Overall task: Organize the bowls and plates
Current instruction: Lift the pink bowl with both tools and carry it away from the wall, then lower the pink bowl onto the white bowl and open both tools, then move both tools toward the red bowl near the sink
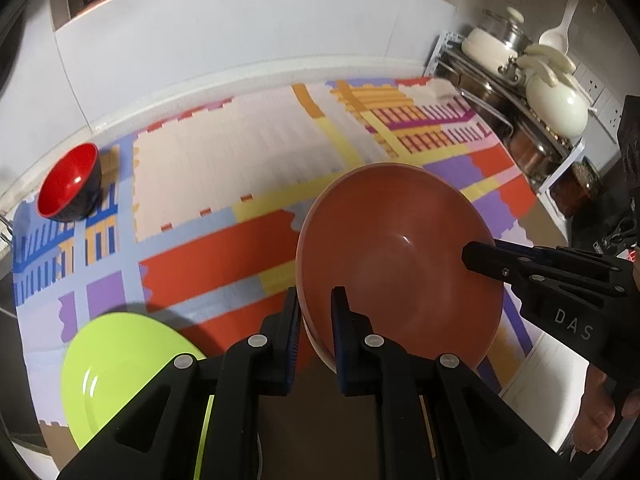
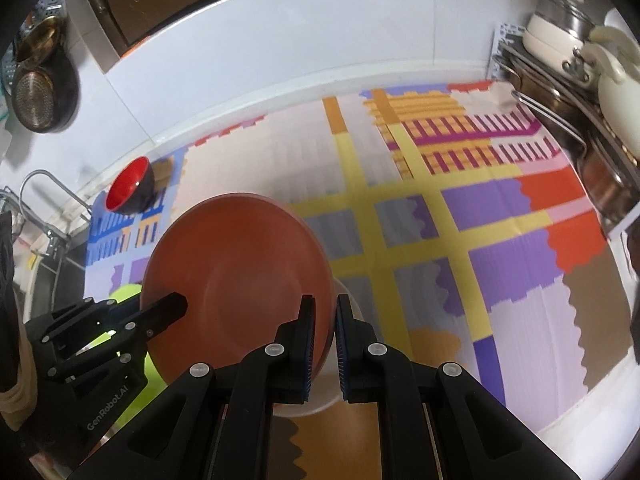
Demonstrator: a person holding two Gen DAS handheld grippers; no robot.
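A large terracotta plate (image 1: 400, 264) is held up above the patterned mat by both grippers. My left gripper (image 1: 316, 320) is shut on its left rim. My right gripper (image 2: 325, 332) is shut on its right rim, and also shows in the left wrist view (image 1: 480, 258). The same plate fills the left middle of the right wrist view (image 2: 240, 280), where the left gripper (image 2: 172, 306) shows at the far rim. A lime green plate (image 1: 120, 372) lies on the mat at the near left. A red and black bowl (image 1: 70, 184) sits at the far left.
A colourful patterned mat (image 1: 240, 168) covers the counter. A rack of pots and cream lids (image 1: 532, 80) stands at the right. A white plate (image 2: 320, 396) lies under the terracotta plate. A sink tap (image 2: 44, 184) is at the far left.
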